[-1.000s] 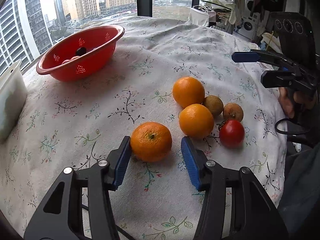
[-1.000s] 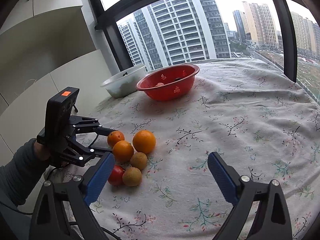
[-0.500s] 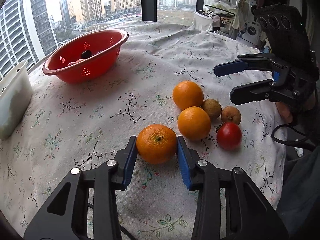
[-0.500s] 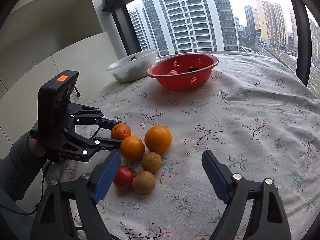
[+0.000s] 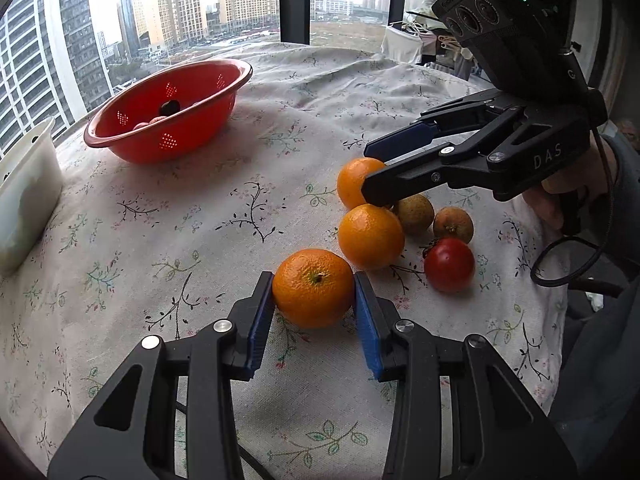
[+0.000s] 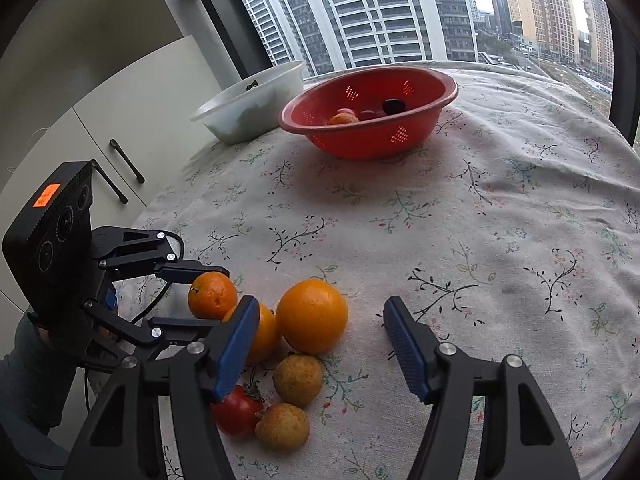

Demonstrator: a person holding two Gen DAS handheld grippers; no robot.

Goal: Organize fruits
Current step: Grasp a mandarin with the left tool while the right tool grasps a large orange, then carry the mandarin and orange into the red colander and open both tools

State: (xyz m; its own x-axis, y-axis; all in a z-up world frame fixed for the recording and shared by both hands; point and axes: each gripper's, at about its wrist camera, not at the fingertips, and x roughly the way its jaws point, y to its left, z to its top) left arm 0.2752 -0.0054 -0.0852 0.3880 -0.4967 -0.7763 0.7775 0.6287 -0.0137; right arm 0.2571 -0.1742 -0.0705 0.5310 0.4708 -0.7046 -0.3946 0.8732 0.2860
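A: Where does your next move start?

B: From your left tongs [image 5: 314,298]: their blue ribbed pads are clamped on the dimpled tangerine [image 5: 313,287], which rests on the flowered cloth of the worktop [image 5: 248,200]. The red perforated colander [image 5: 168,114] lies ahead and to the left, well apart.

A: And my right?

B: Your right tongs [image 6: 318,330] are closing around the big smooth orange [image 6: 311,315], pads not yet touching it. Behind it huddle another orange [image 6: 264,332], two rough brownish round fruits [image 6: 298,380] and a glossy tomato [image 6: 236,412].
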